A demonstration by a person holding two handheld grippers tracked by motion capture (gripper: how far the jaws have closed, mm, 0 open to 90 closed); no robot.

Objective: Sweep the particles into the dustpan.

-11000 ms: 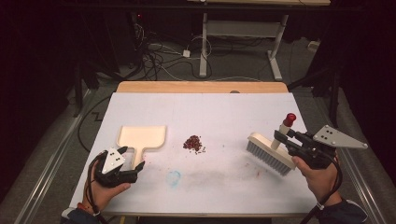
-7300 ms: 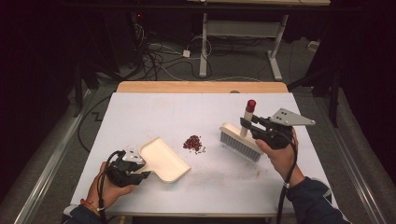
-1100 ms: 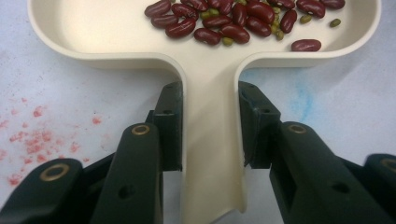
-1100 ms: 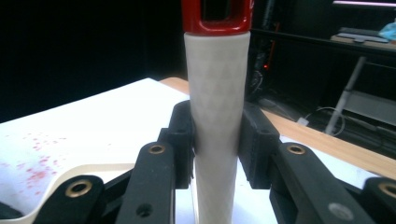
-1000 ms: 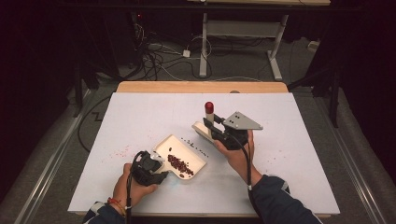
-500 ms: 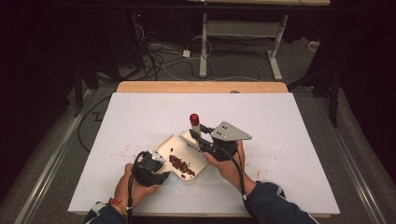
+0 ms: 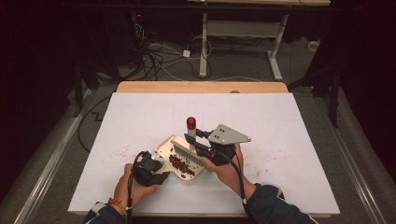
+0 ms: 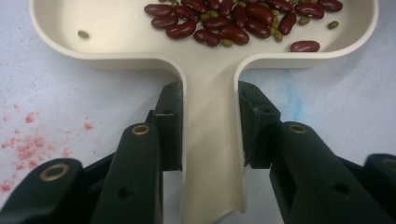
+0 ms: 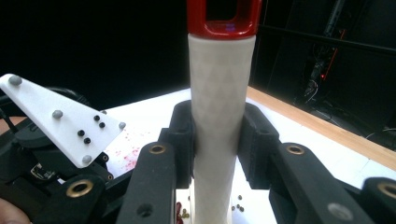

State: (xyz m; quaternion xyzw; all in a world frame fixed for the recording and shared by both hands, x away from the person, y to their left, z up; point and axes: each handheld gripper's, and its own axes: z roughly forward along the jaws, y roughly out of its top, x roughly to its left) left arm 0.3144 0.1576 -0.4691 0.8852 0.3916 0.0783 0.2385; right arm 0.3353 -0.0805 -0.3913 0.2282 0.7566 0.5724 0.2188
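A cream dustpan (image 7: 164, 145) lies flat on the white sheet, holding red kidney beans (image 7: 180, 164) and small green ones. My left gripper (image 7: 156, 169) is shut on the pan's handle (image 8: 210, 154), jaws on both its sides; the beans (image 8: 233, 23) lie in the pan's far half. My right gripper (image 7: 200, 143) is shut on the white handle (image 9: 219, 116) of a brush with a red end (image 7: 191, 122). The brush stands nearly upright, its bristle head (image 7: 186, 151) over the pan's right rim, close to the beans.
Red stains (image 7: 121, 151) mark the sheet left of the pan. A few small beans (image 9: 238, 201) lie loose on the sheet by the brush. The left gripper's white marker plate (image 9: 56, 121) is close beside the brush. A wooden table edge (image 7: 201, 87) runs along the back.
My right gripper has carried the brush leftward, toward the pan, and its head now sits over the pan's rim. The left gripper and dustpan have stayed put.
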